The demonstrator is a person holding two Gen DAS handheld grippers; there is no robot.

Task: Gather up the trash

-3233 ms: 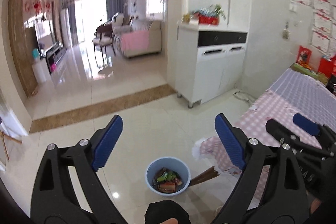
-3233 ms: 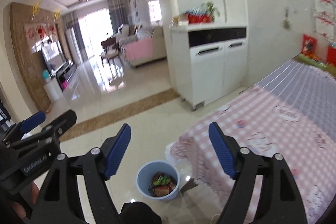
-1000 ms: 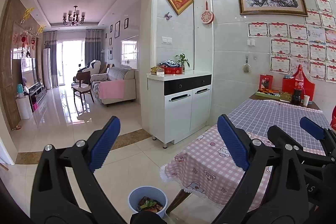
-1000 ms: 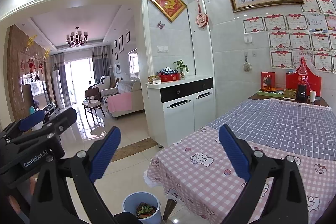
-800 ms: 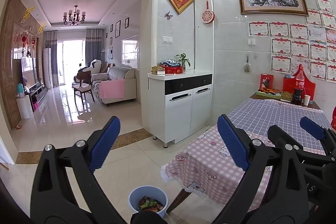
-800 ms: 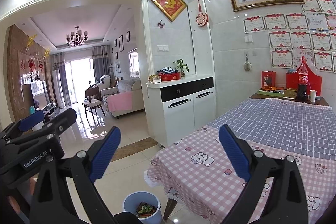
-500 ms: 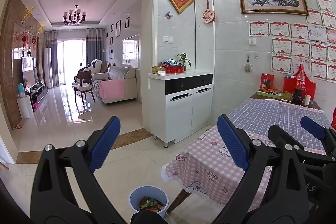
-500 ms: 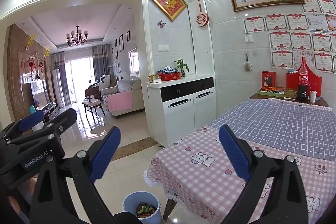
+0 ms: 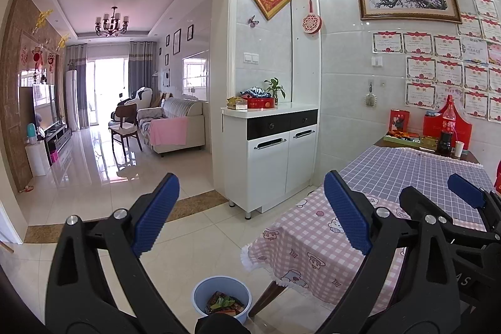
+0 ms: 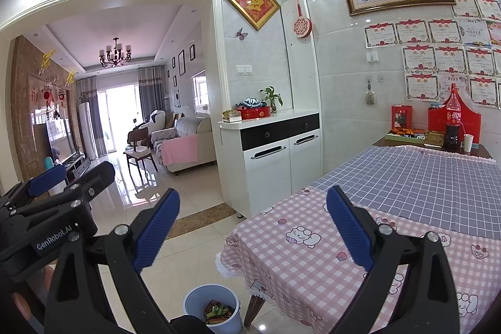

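A light blue bin [image 9: 221, 293] stands on the tiled floor by the table corner, holding wrappers and green scraps [image 9: 224, 301]; the right wrist view also shows the bin [image 10: 210, 304]. My left gripper [image 9: 250, 213] hangs open high above it, nothing between its blue pads. My right gripper [image 10: 252, 227] is open and empty too, over the table edge. Each gripper shows in the other's view: the right gripper [image 9: 451, 202] at the right side, the left gripper [image 10: 59, 180] at the left side.
A table with a pink checked cloth [image 10: 328, 252] and a blue checked cloth [image 10: 422, 177] fills the right. At its far end stand a cola bottle [image 10: 454, 121], a white cup [image 10: 467, 142] and red boxes. A white cabinet [image 9: 272, 149] stands against the wall. Glossy floor leads into the living room.
Since 3.2 s ago both grippers have tilted up and away from the bin, which now sits at the bottom edge. Over the last second nothing has visibly moved.
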